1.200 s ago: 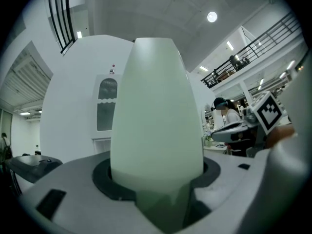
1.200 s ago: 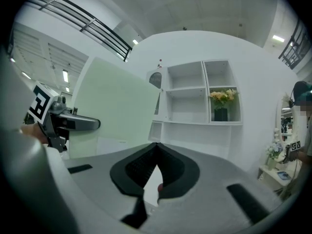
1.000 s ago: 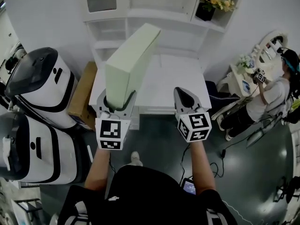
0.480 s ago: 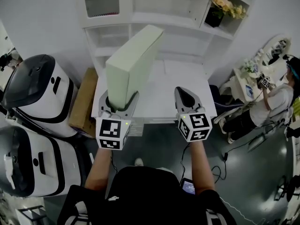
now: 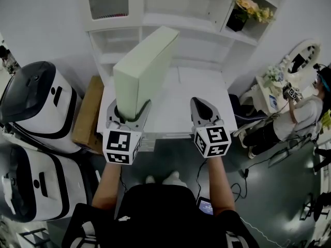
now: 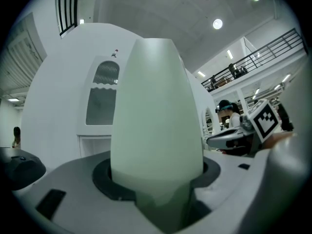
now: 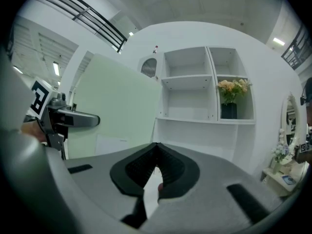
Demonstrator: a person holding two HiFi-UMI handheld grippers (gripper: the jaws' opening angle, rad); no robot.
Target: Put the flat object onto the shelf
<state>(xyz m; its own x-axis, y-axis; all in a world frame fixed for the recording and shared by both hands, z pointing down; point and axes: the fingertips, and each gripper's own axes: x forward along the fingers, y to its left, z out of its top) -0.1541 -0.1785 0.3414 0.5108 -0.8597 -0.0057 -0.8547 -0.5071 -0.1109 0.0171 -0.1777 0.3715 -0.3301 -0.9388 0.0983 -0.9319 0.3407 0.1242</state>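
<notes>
The left tongs (image 5: 128,111) pinched the pale green slab (image 5: 145,66) by its lower end, holding it on edge and tilted up above the white surface (image 5: 178,105), short of the shelf (image 5: 170,22). The right tongs (image 5: 203,109) were pressed together, empty, alongside.

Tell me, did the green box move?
Yes. The green box, held in the left gripper, has moved forward over the desk, toward the white shelf.
</notes>
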